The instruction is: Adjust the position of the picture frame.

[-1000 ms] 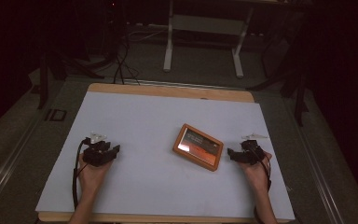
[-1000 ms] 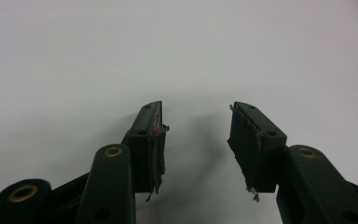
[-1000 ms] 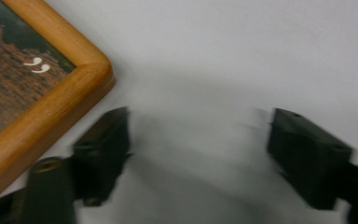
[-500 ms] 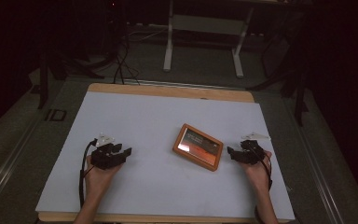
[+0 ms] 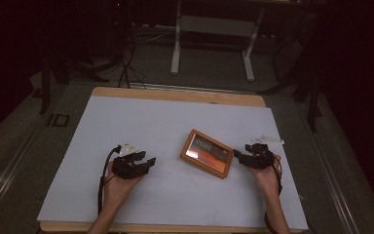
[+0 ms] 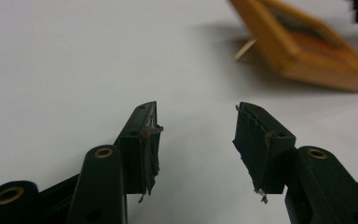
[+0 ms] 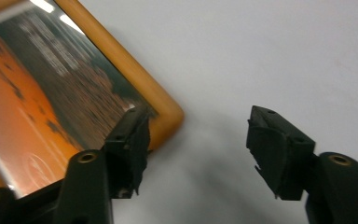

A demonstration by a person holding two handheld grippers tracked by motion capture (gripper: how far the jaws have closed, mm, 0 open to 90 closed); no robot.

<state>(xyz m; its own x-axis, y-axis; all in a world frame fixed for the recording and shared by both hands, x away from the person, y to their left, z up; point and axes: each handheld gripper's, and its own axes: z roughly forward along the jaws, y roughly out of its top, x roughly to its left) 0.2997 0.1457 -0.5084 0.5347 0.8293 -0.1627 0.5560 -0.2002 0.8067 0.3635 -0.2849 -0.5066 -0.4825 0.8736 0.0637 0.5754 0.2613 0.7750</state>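
Jaws wide apart on both tools, nothing between them. The right gripper (image 5: pixel 245 157) sits just beside a corner of the wooden picture frame (image 5: pixel 207 153) lying near the middle of the white table (image 5: pixel 141 117); the left gripper (image 5: pixel 145 163) hovers apart from it. The frame looks stiff, light, glass-fronted — best pinched on its wooden edge, not the glazing.

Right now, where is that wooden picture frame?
In the high view the frame lies flat on the table, right of centre, between the two grippers and closest to the right gripper.
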